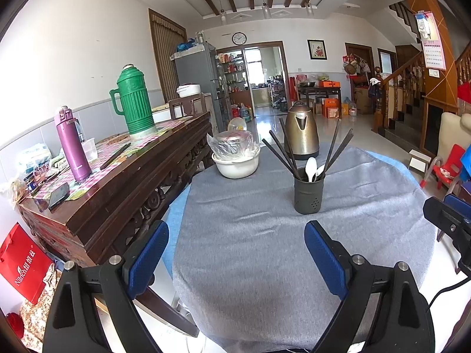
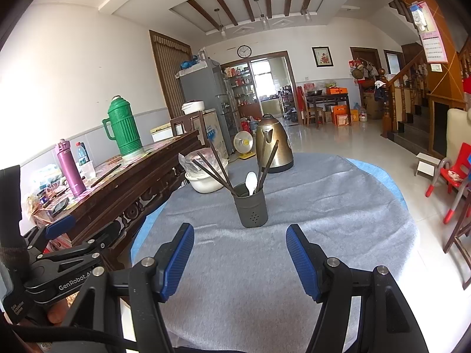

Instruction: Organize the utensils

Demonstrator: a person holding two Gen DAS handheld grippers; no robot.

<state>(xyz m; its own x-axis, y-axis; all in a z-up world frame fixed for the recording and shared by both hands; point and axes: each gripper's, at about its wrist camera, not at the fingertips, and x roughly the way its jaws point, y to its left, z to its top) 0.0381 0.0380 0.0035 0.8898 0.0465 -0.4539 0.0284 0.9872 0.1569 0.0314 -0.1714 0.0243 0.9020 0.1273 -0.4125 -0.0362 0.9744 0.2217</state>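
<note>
Blue ribbed pads on black plastic fingers fill the foreground: the left gripper (image 1: 237, 253) is seen spread wide with nothing between its pads, and the right gripper (image 2: 240, 257) is likewise held wide and empty, both above the grey felt-like cloth (image 1: 265, 264) on the round table.

Further back, from left to right, a white bowl (image 1: 235, 166) with a plastic-wrapped pot in it, a dark cylindrical holder (image 1: 309, 194) with small holes near its base, and a brushed metal kettle (image 1: 300, 132) are found on the cloth. The utensils are already gathered in the holder, near the middle of the table: long thin dark chopsticks (image 1: 279, 153) fanned outward and two smooth white spoons (image 1: 311, 167).

A tip-over is judged the main risk. The holder is narrow and tall, and the chopsticks lean well past its rim; it could be toppled by a finger catching one stick. The soft cloth could also be dragged into wrinkles, by which the holder would be unsettled.
</note>
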